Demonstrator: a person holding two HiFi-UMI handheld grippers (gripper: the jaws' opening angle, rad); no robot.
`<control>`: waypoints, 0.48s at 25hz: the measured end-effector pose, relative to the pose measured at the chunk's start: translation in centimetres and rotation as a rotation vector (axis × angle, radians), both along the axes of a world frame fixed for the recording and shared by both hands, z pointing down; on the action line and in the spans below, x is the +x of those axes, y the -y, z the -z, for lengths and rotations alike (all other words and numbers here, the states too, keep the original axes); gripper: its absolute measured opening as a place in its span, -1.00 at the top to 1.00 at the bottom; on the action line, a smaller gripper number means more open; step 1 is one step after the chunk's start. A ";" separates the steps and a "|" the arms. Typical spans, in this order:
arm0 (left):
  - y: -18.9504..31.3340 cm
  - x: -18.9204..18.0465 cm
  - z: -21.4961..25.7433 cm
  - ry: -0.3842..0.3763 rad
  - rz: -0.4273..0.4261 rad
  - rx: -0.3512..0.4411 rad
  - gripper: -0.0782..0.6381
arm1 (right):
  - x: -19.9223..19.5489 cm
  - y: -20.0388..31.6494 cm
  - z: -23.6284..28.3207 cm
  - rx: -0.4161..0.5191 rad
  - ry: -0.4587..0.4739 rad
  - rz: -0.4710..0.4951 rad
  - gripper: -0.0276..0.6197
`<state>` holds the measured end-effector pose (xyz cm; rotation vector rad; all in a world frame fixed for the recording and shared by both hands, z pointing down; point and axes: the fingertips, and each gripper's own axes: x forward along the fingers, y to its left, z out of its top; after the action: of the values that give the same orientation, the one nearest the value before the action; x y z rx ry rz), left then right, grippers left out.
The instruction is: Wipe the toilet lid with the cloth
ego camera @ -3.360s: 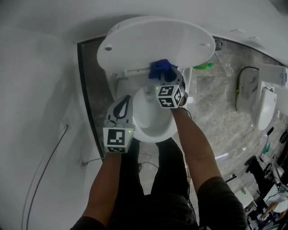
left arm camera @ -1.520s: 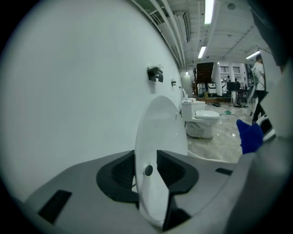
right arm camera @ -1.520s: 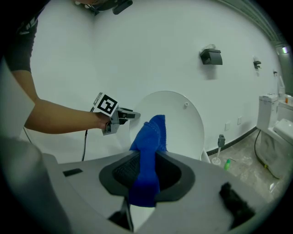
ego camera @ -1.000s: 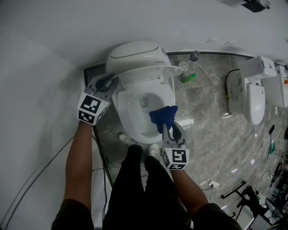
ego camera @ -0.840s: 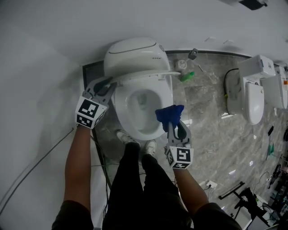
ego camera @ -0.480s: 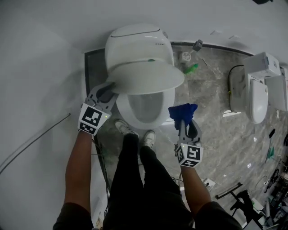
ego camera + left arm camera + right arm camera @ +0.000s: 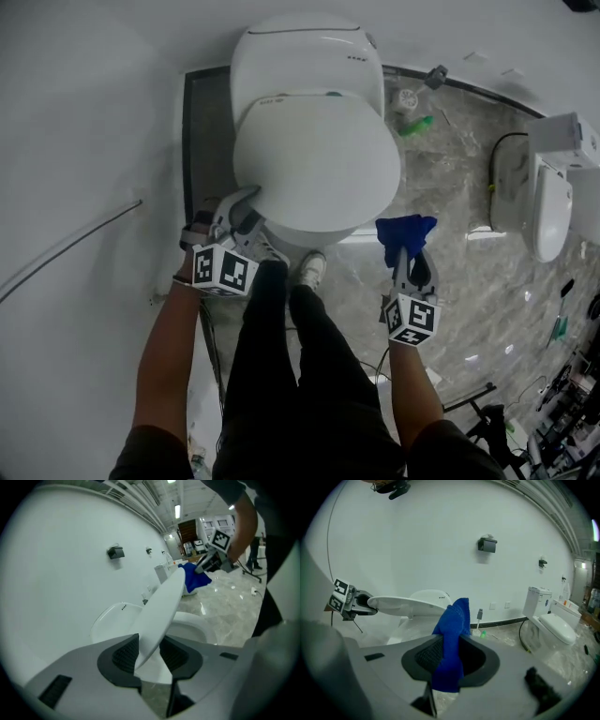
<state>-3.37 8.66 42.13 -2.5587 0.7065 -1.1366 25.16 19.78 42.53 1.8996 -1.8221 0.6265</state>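
Marble floor [image 7: 469, 309] spreads to the right of a white toilet [image 7: 305, 52] that backs against the pale wall. Its lid [image 7: 319, 169] is lowered over the bowl, and in the head view it hides the bowl almost wholly. The right gripper view shows the lid from the side, lying about level. A second toilet [image 7: 553, 202] stands well apart by the floor's right edge. The left gripper [image 7: 242, 208] sits at the lid's front-left edge. The left gripper view alone shows its fingers [image 7: 123, 656] partly apart with the lid's rim between them. The rim lies against one pad and stands clear of the other, and the jaws have just been opening. The right gripper [image 7: 405, 251] hangs over the floor just off the lid's front-right edge, not touching the toilet. Its fingers [image 7: 429, 656] are closed on the blue cloth [image 7: 405, 230], which stands up in a bunch past the fingertips and hangs below them. A small green bottle [image 7: 419, 125] lies on the floor beside the toilet's base, near the wall. Only the right gripper view shows a dark box [image 7: 487, 544] mounted on the wall.
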 end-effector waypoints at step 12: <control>-8.0 0.1 -11.7 0.276 -0.122 -0.025 0.06 | -0.8 -0.7 -2.7 -0.026 -0.027 0.039 0.64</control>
<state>-3.30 16.62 53.82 -2.3610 0.4656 -1.4258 24.33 20.53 45.27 1.8420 -1.8208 0.6053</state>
